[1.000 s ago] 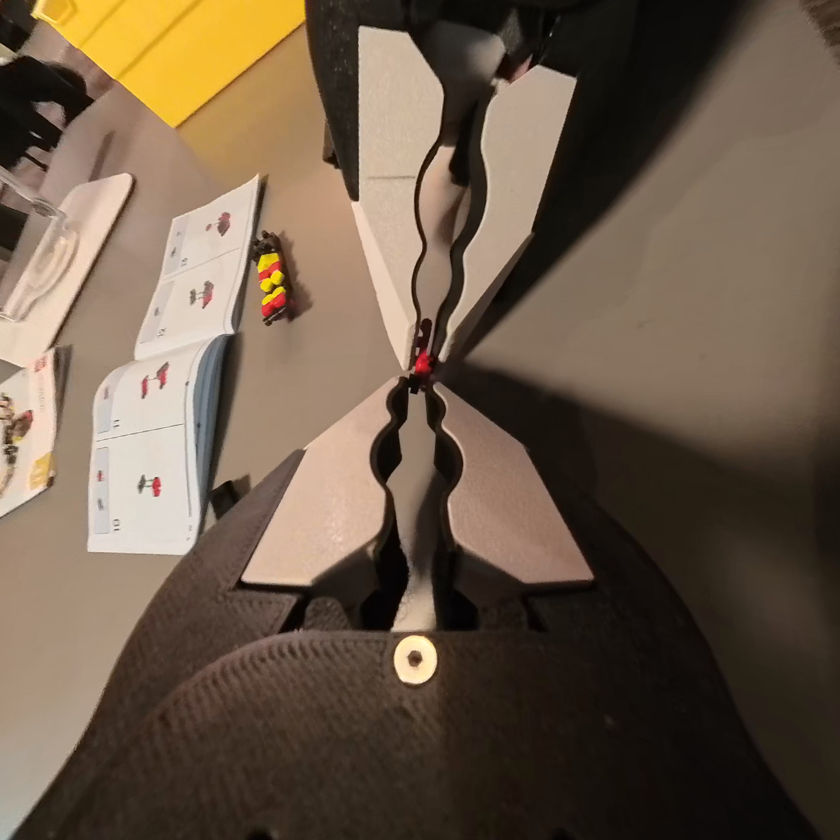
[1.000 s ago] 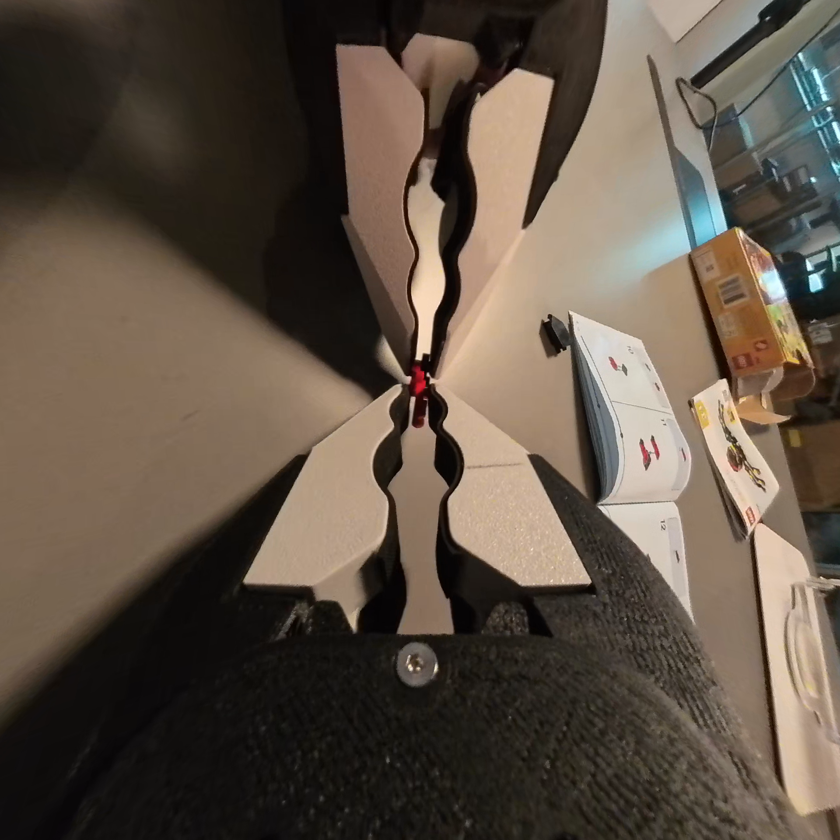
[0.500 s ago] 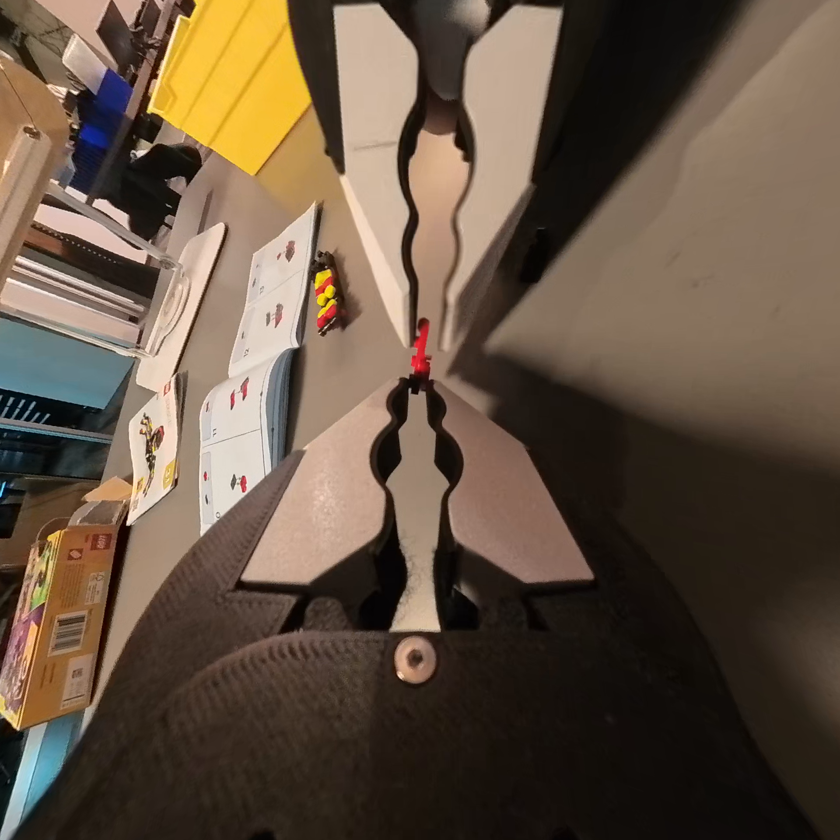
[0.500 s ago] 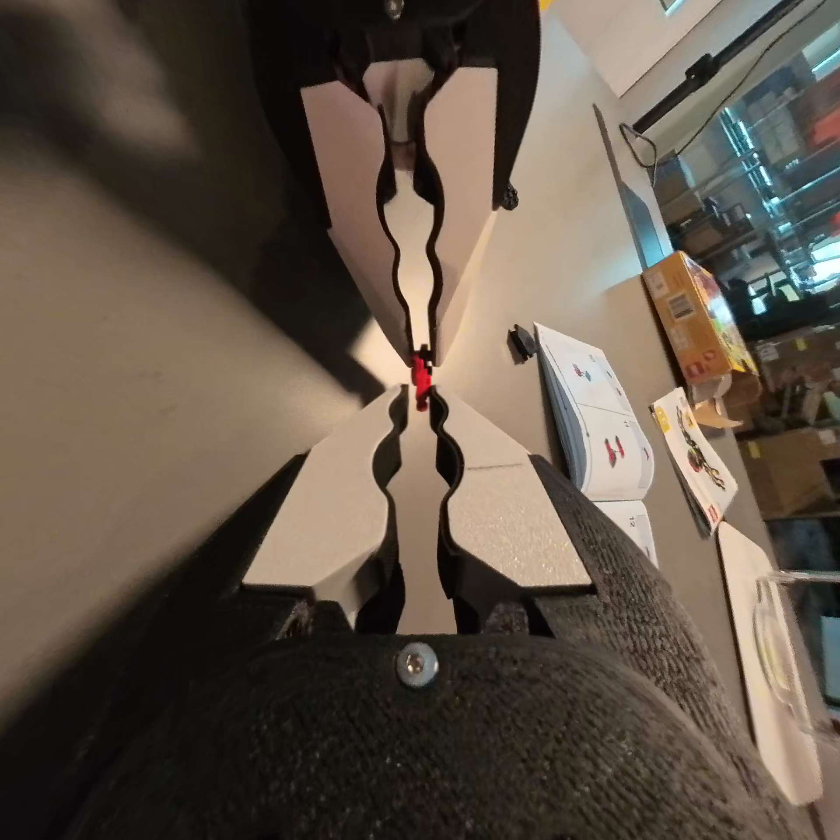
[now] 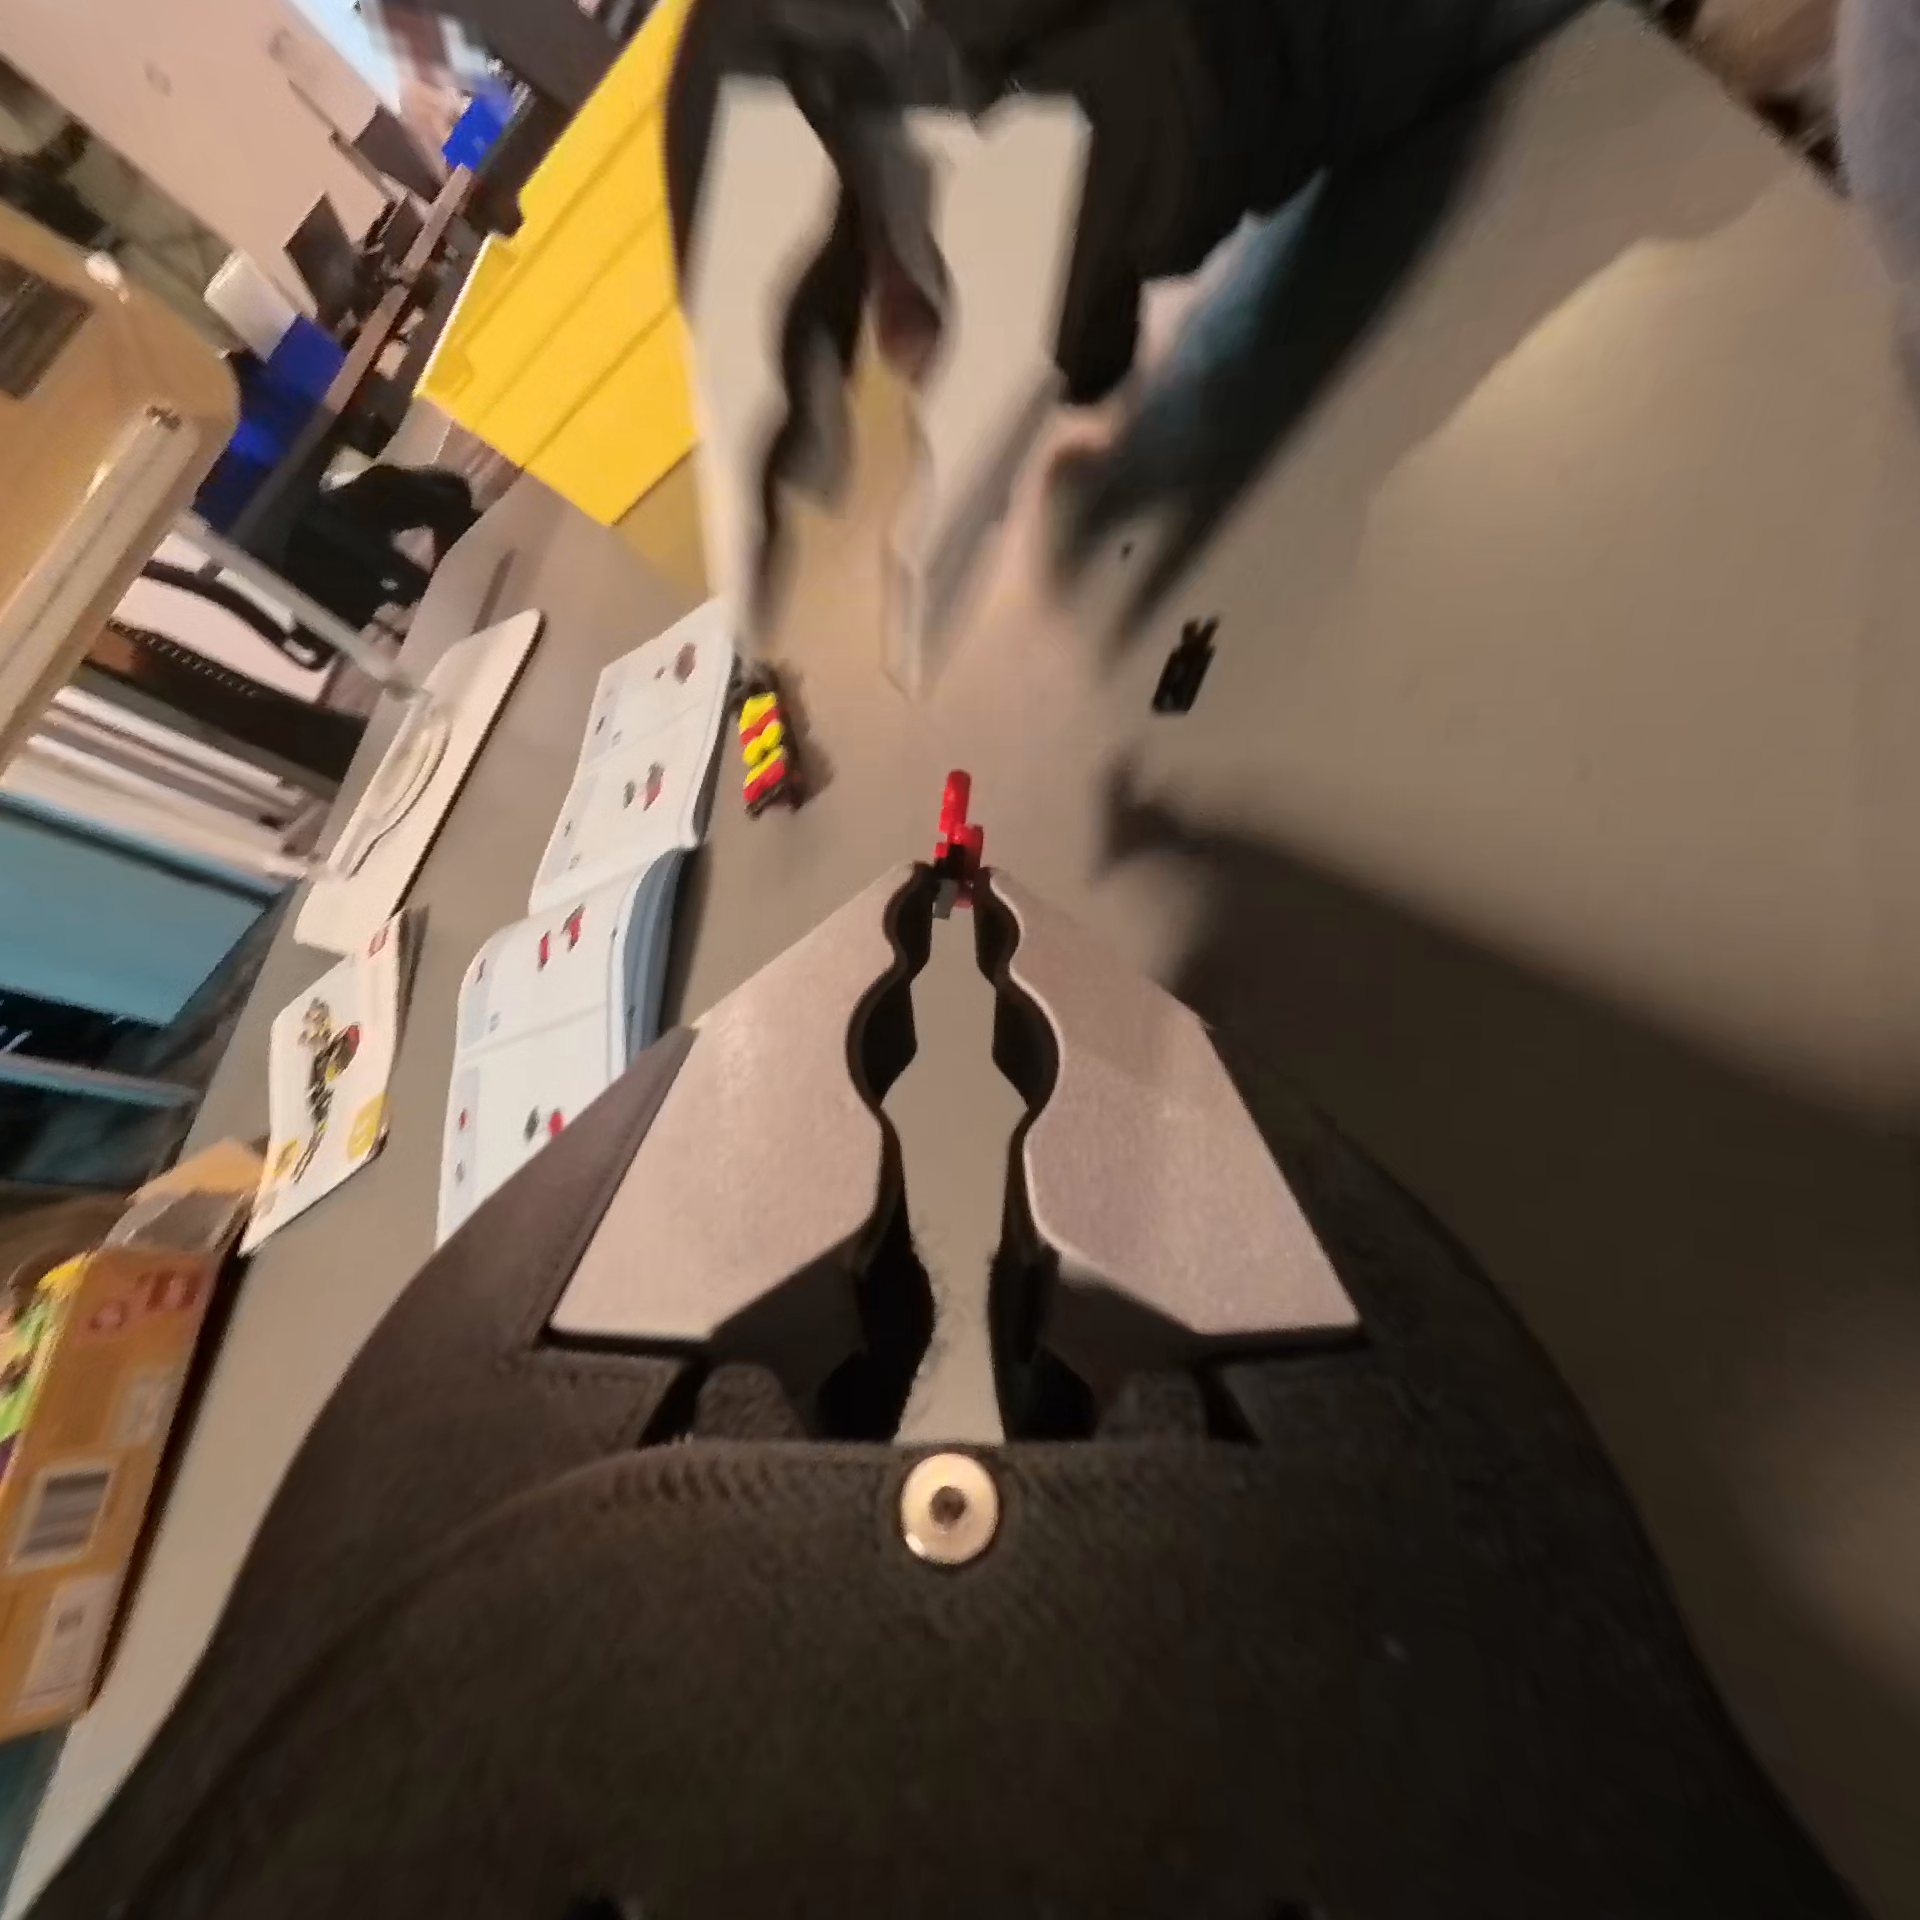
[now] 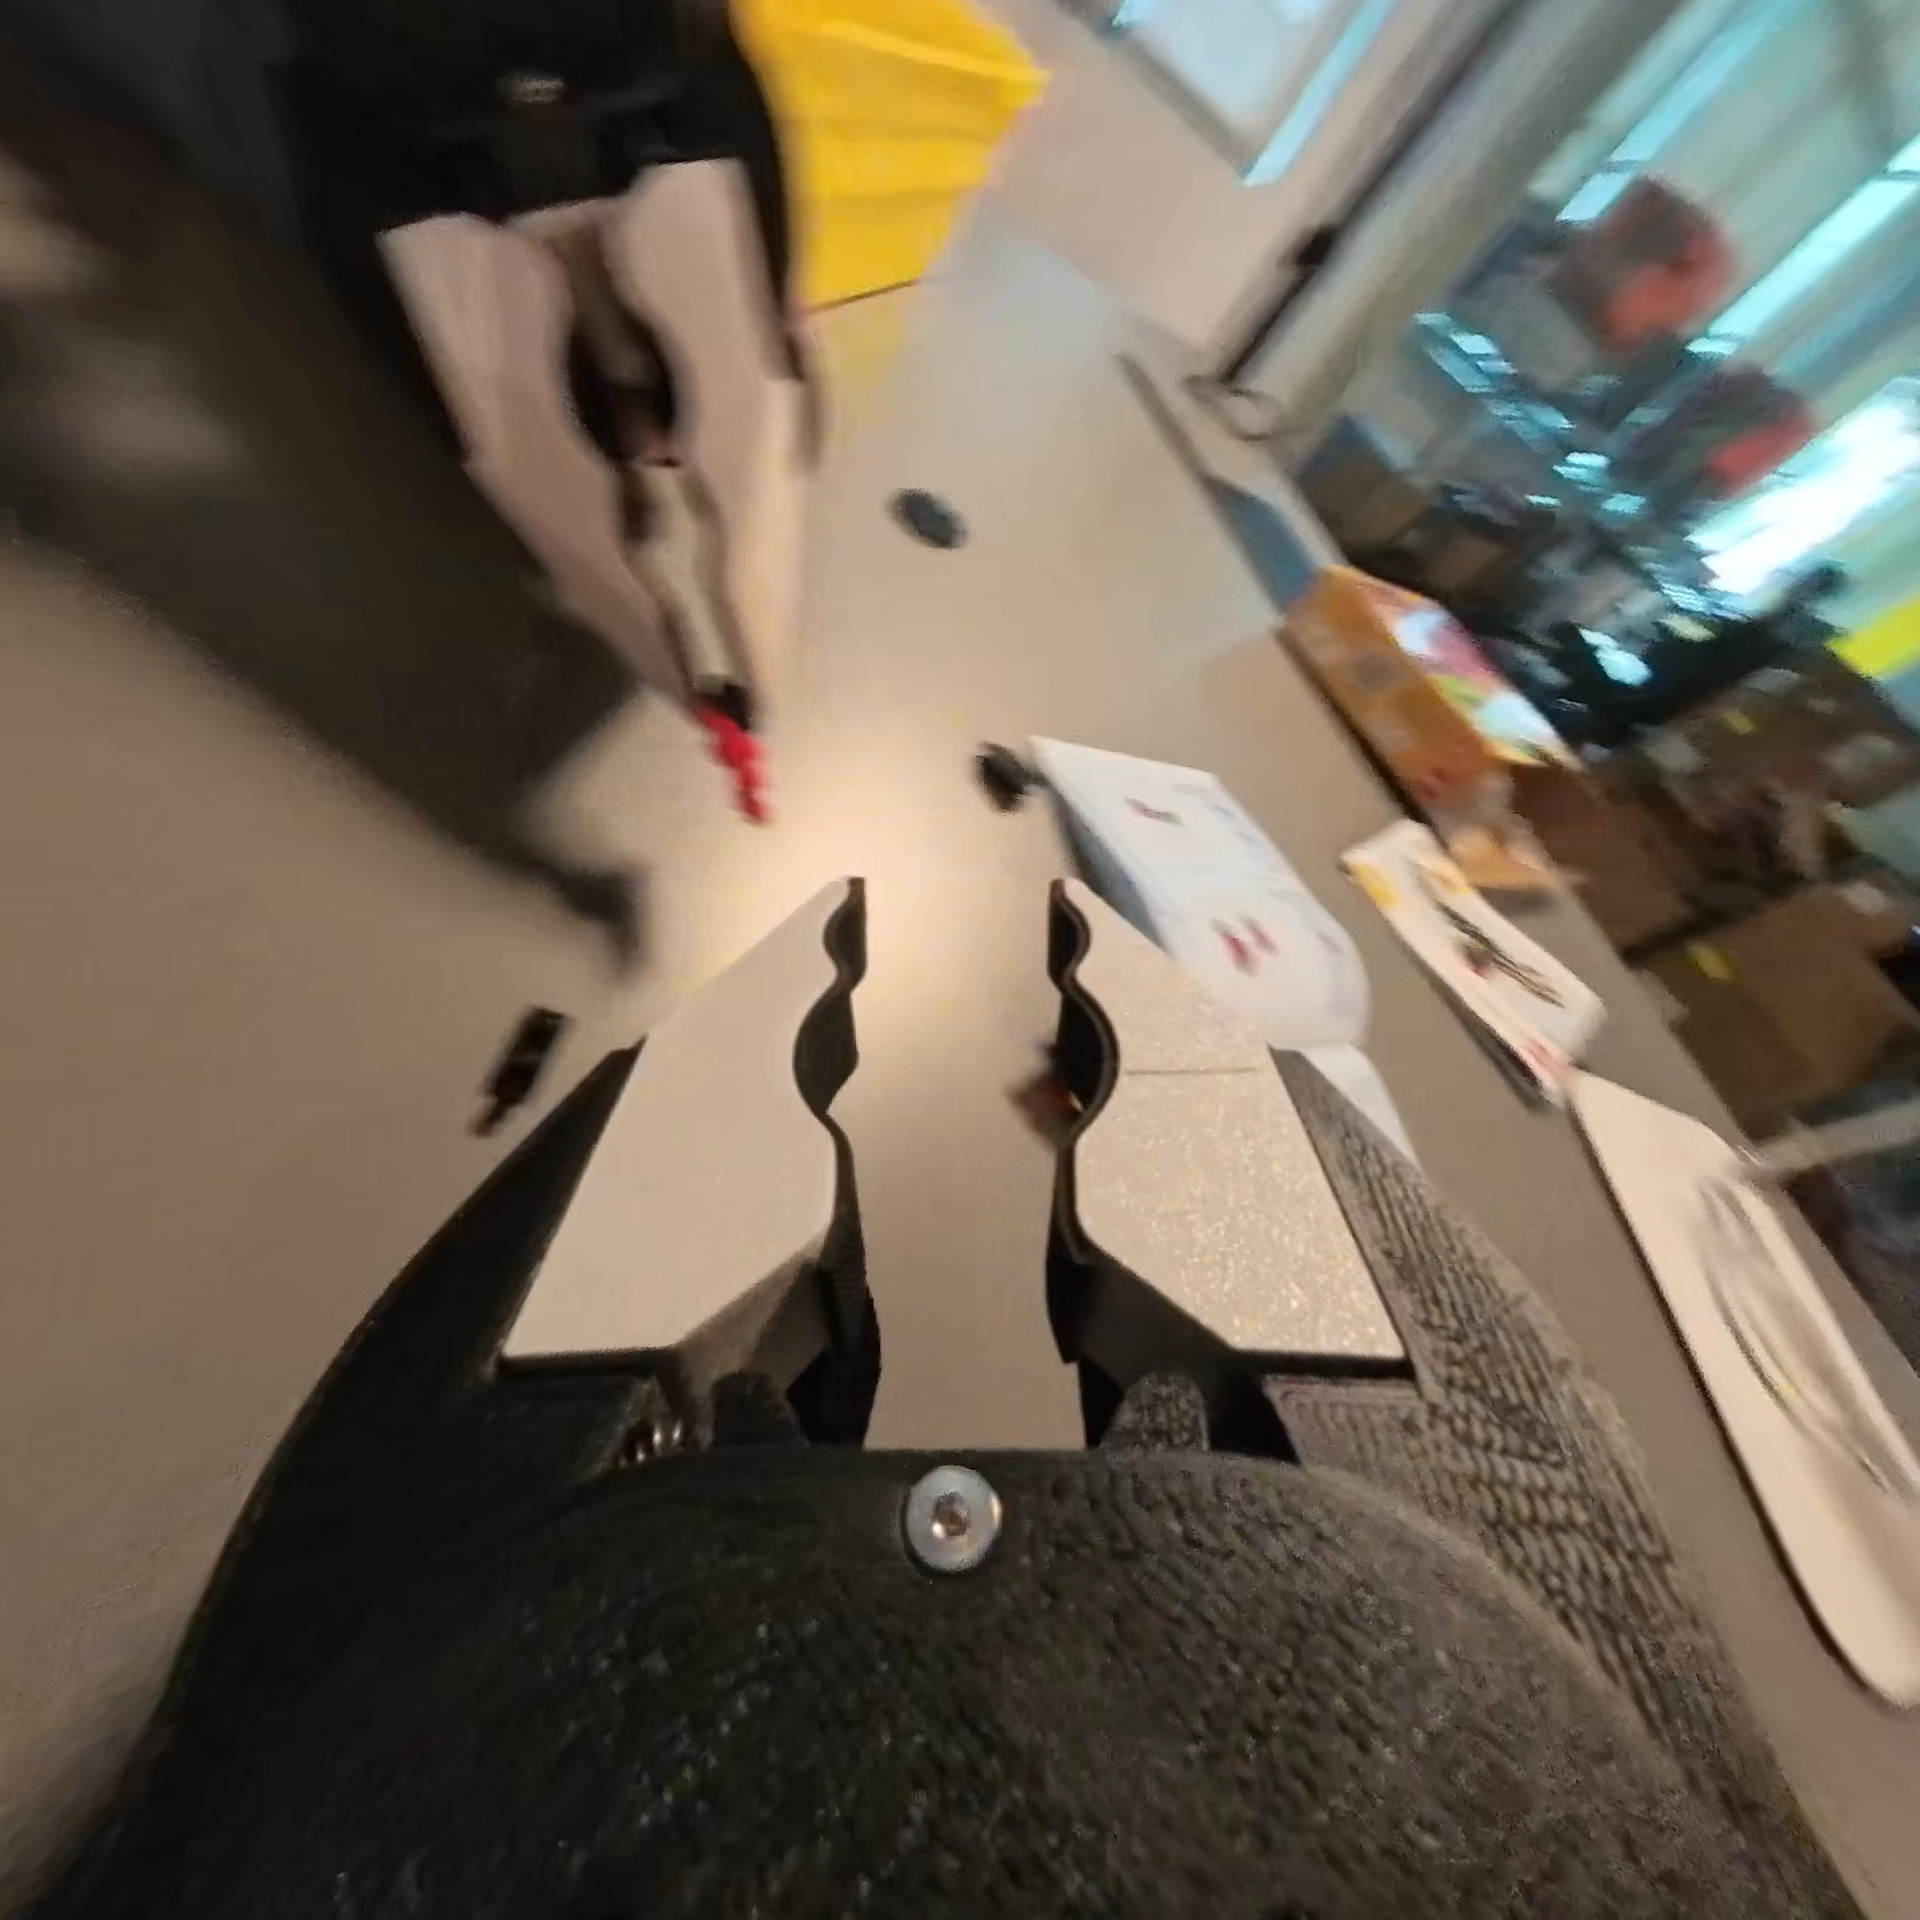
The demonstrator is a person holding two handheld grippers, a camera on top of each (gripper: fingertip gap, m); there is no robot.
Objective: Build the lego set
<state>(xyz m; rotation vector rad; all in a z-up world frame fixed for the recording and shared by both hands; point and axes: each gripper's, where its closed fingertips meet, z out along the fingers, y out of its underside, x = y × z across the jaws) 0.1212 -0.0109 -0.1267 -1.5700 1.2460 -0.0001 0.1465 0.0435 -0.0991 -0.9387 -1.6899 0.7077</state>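
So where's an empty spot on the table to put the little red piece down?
The grey table lies bare beside the small black piece. It is crowded around the open booklet and yellow-red model.

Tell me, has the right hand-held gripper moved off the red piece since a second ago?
Yes. The right hand-held gripper has opened and backed away from the red piece, toward the instruction booklet.

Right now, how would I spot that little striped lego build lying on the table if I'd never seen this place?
Find the open instruction booklet lying on the grey table, seen in the left wrist view. Just off the booklet's far page, on the side toward the grippers, lies a short build. It alone is banded yellow and red with black ends; the piece in the left gripper is plain red.
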